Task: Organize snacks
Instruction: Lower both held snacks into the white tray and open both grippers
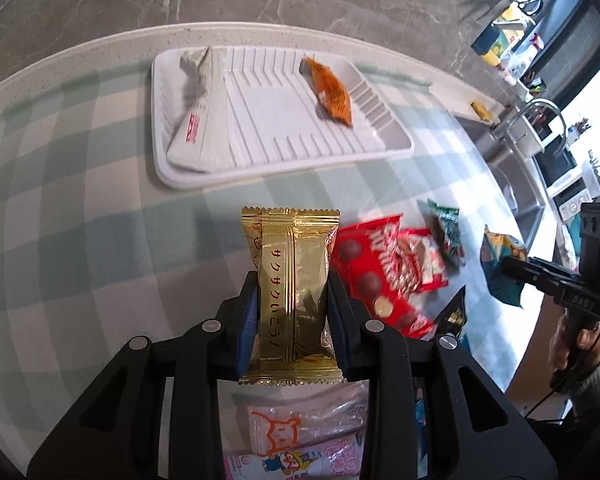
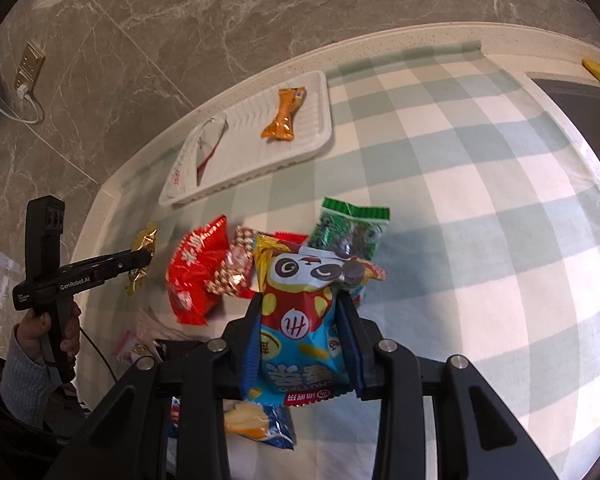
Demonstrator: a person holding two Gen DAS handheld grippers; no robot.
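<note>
My left gripper [image 1: 292, 286] is shut on a gold snack packet [image 1: 291, 280] and holds it above the checked tablecloth, short of the white tray [image 1: 283, 160]. The tray holds a white packet [image 1: 199, 120] and an orange packet [image 1: 330, 90]. My right gripper [image 2: 297, 308] is shut on a blue panda snack bag [image 2: 300, 320], held over the snack pile. In the right wrist view the left gripper [image 2: 139, 260] with the gold packet [image 2: 141, 248] is at left, and the tray [image 2: 320, 136] lies beyond.
A pile of loose snacks lies on the cloth: a red chocolate bag [image 1: 374, 280], a small red bag [image 1: 422, 260], a green packet [image 2: 350, 232] and pink-white packets [image 1: 300, 432]. A sink [image 1: 512, 152] is at the right. A marble wall stands behind the counter.
</note>
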